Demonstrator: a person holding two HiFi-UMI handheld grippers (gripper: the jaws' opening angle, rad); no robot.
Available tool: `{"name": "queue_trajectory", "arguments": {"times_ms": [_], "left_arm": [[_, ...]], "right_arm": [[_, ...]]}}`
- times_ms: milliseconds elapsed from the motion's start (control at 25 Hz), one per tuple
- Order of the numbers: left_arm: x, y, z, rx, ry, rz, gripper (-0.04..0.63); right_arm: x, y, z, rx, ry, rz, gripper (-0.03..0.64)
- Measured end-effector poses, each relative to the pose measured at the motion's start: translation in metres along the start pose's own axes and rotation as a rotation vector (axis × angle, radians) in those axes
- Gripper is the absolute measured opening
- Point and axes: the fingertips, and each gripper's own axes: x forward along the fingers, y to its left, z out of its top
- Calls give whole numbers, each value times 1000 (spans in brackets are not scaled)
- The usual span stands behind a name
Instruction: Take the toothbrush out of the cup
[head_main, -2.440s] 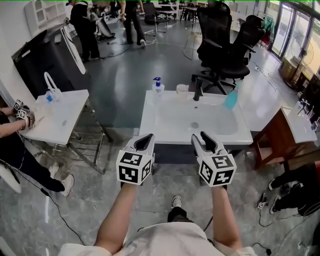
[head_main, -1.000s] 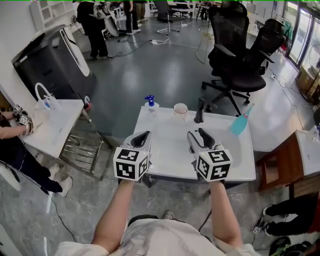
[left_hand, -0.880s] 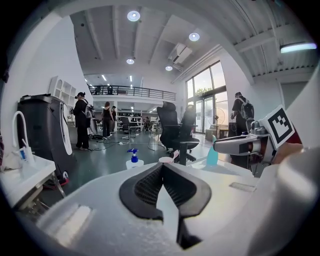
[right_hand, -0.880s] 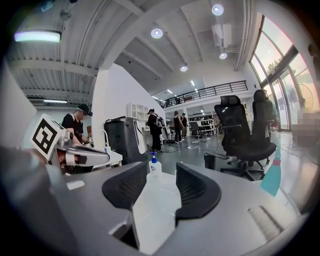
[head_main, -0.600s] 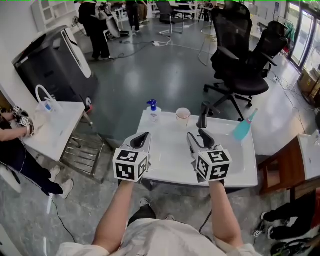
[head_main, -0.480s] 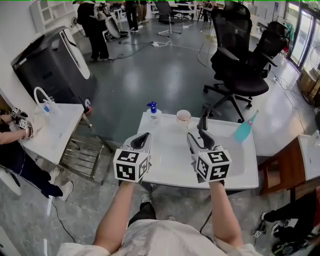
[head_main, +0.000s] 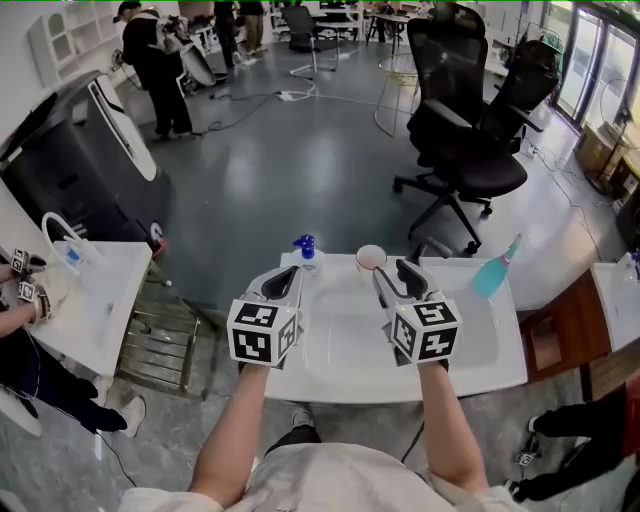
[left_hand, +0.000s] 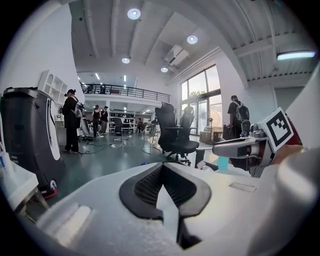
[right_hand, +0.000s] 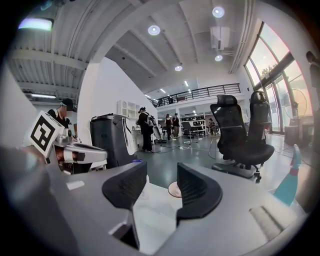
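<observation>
A small pale cup (head_main: 371, 258) stands at the back edge of the white sink (head_main: 350, 360), just beyond my right gripper (head_main: 393, 270). In the right gripper view the cup (right_hand: 174, 189) shows low between the jaws, some way off. I cannot make out a toothbrush in it. The right gripper (right_hand: 161, 176) is open with nothing between its pads. My left gripper (head_main: 292, 273) hovers over the sink's left part, near a blue pump bottle (head_main: 304, 246). Its pads (left_hand: 145, 186) meet, so it is shut on nothing.
A teal bottle (head_main: 494, 270) stands at the sink's back right. A dark faucet (head_main: 422, 250) is behind the right gripper. Black office chairs (head_main: 460, 140) are beyond the sink. A second white table (head_main: 70, 310) with another person's hands is at the left.
The sink has come closer and now lies right under both grippers. The cup sits just ahead of the right gripper's tips. Both grippers keep the same jaw state.
</observation>
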Motion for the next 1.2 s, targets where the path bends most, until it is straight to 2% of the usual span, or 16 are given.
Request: {"name": "queue_trajectory", "arguments": {"times_ms": [520,880,1200], "left_arm": [[45,59,8,-1,4,-121,3],[59,72,9,1,1,-162,3],[70,55,9,9,12,-157,3]], "right_arm": [[56,7,12,-1,16,-117,178],[66,5,12,-3,23,-164,178],[57,-15,7,2,26,-159,178]]}}
